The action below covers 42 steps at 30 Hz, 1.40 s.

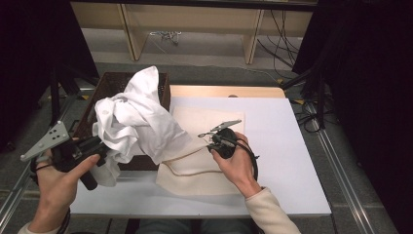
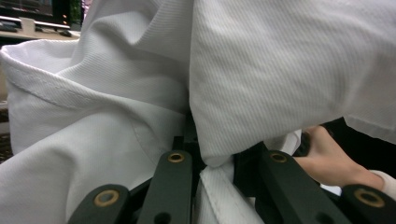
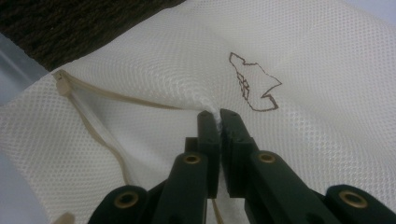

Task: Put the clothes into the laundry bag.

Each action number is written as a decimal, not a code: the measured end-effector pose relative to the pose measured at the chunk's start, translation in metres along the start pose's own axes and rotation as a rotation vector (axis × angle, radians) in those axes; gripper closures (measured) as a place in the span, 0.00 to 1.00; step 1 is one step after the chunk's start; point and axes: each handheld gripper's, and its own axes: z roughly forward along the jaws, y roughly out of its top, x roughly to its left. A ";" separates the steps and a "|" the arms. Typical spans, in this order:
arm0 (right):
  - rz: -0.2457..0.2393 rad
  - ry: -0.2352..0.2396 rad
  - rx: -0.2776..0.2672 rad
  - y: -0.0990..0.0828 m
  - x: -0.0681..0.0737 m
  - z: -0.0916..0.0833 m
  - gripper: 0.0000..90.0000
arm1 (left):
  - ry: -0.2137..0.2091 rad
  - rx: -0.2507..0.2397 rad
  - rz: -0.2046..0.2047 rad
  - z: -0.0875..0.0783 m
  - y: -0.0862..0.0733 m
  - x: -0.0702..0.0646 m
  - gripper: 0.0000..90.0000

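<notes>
White garment (image 1: 136, 117), left of centre in the high view, hangs bunched over the dark basket (image 1: 104, 85), gripped by the left gripper (image 1: 100, 151). Cream mesh bag (image 1: 195, 146), centre frame, lies flat on the white board (image 1: 287, 161); the right gripper (image 1: 214, 142) is clenched on a pinch of its mesh. Risk: the bulky cloth may snag the bag's narrow mouth, or the thin pinch may slip free.

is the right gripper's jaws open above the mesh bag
No, in the right gripper view the right gripper has its jaws shut on a pinch of the mesh bag.
</notes>
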 end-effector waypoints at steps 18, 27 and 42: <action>0.008 0.001 -0.007 0.002 0.000 -0.002 0.98 | -0.086 0.094 -0.032 0.005 -0.030 -0.020 0.88; -0.004 0.002 -0.010 0.003 -0.001 -0.004 0.98 | -0.134 0.193 -0.050 0.013 -0.048 -0.028 0.88; 0.011 0.005 -0.014 0.004 0.000 -0.006 0.98 | -0.258 0.373 -0.077 0.045 -0.086 -0.049 0.88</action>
